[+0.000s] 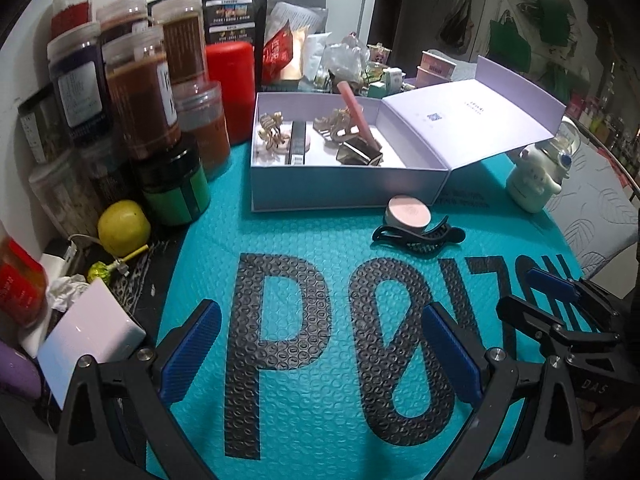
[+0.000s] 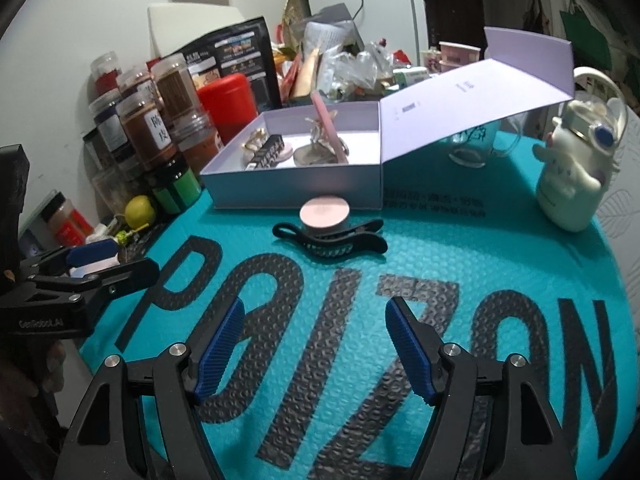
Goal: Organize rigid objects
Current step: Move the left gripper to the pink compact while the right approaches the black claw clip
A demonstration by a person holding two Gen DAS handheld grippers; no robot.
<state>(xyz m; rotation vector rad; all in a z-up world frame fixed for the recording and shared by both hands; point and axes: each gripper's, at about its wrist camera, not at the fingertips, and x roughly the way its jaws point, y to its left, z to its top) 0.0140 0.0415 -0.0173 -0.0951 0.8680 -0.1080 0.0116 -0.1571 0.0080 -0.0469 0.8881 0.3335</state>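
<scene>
Approach step: my left tool and right tool hang open and empty at lower frame, while the black hair clip and pink round case lie mid-frame before the open box, the clip likely my next pickup.

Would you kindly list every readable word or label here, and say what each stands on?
"POIZON": teal bubble mailer.
"GenRobot.AI": left gripper body.
"DAS": right gripper body.
Jar labels, black pouch, open box lid print, small print on the mailer: too small or blurred.
</scene>
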